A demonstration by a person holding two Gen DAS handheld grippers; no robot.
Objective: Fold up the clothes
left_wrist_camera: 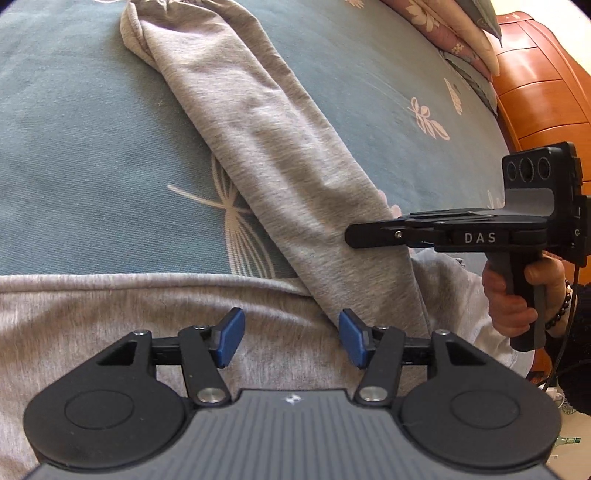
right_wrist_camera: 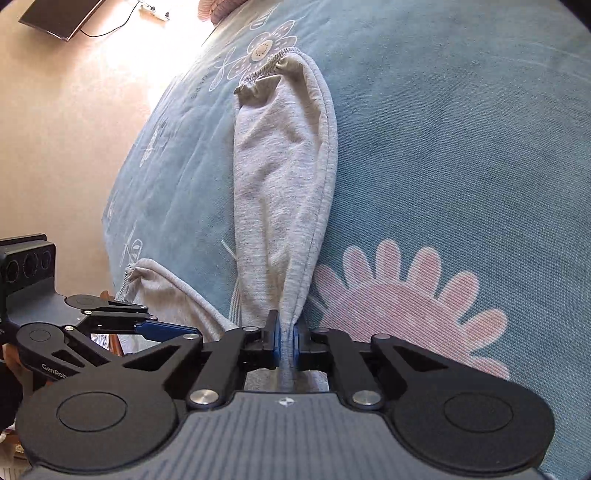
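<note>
A grey sweatshirt [left_wrist_camera: 110, 314] lies on a blue flowered bedsheet [left_wrist_camera: 92, 147]. One long sleeve [left_wrist_camera: 258, 129] runs diagonally away to the upper left. My left gripper [left_wrist_camera: 291, 332] hovers open just above the garment's body, near where the sleeve joins, with nothing between its blue pads [left_wrist_camera: 231, 338]. Held by a hand [left_wrist_camera: 513, 306], my right gripper [left_wrist_camera: 351, 236] reaches in from the right onto the sleeve's edge. In the right wrist view, the right gripper [right_wrist_camera: 284, 343] is shut on a pinch of the sleeve [right_wrist_camera: 284, 184], which stretches away to its gathered cuff [right_wrist_camera: 266, 74]. The left gripper [right_wrist_camera: 173, 328] shows at the lower left.
Stacked pillows [left_wrist_camera: 443, 29] and orange wooden furniture [left_wrist_camera: 543, 92] stand beyond the bed's far right. The bed edge drops to a pale floor [right_wrist_camera: 55, 147] on the left, with a dark flat panel [right_wrist_camera: 55, 14] and a cable. Bare sheet [right_wrist_camera: 461, 147] spreads right of the sleeve.
</note>
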